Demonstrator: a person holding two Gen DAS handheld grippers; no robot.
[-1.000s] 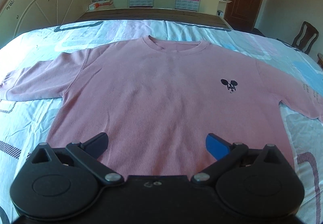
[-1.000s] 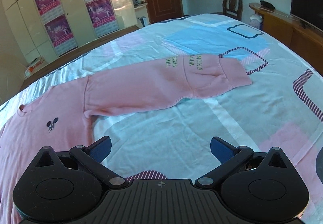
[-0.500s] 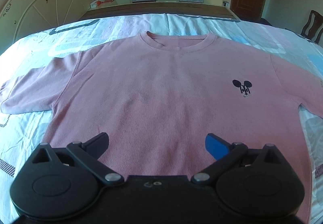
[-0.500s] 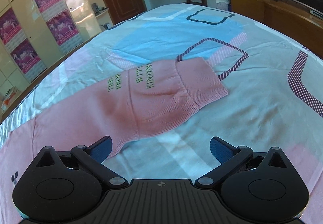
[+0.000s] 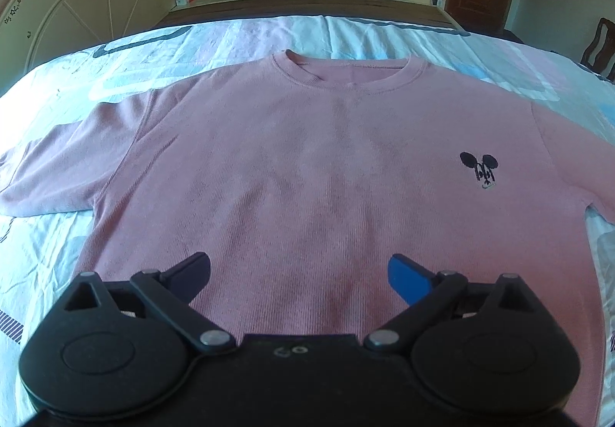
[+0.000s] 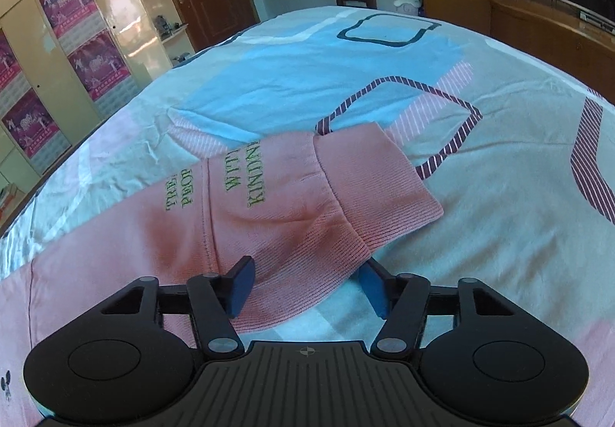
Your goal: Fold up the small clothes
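- Right wrist view: right gripper [image 6: 306, 286] half-closed astride pink ribbed sleeve cuff [image 6: 378, 188]; contact unclear.
- Left gripper [image 5: 300, 275] spread wide above pink knit sweatshirt [image 5: 307, 165], hem hidden.

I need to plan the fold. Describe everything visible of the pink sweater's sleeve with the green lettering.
The sleeve is pink fine-knit fabric with a wide ribbed cuff and green embroidered words, partly readable. It lies flat and extended on the patterned bedsheet, slightly creased near the cuff. The right gripper straddles its near edge, fingers partly closed, not clamped.
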